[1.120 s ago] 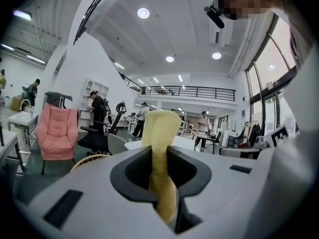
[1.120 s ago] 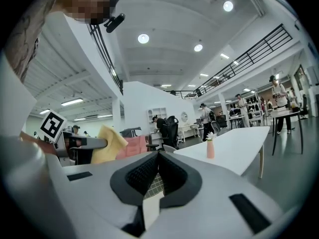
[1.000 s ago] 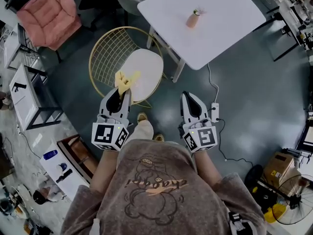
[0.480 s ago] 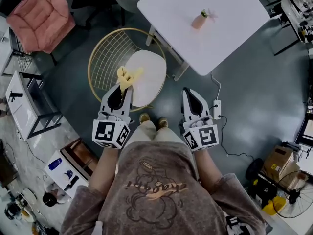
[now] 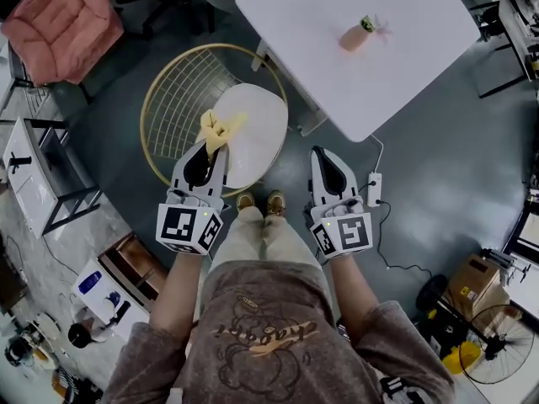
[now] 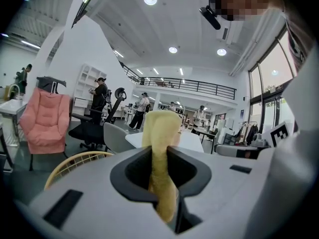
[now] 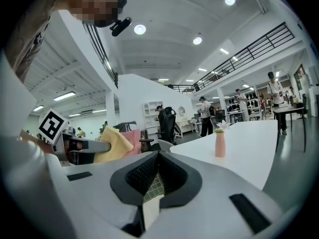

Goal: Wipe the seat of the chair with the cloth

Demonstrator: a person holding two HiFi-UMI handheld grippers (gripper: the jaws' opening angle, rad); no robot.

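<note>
Overhead, the left gripper (image 5: 210, 147) has its jaws clamped on a yellow cloth (image 5: 217, 129), which pokes out over the 9 o'clock edge of the white seat (image 5: 257, 129) of the gold wire chair (image 5: 177, 91). At its 3 o'clock, the right gripper (image 7: 155, 176) is pinched together, holding nothing.

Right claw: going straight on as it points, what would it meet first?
Probably the near edge of the white table; the right claw aims roughly at it, though height is unclear.
</note>
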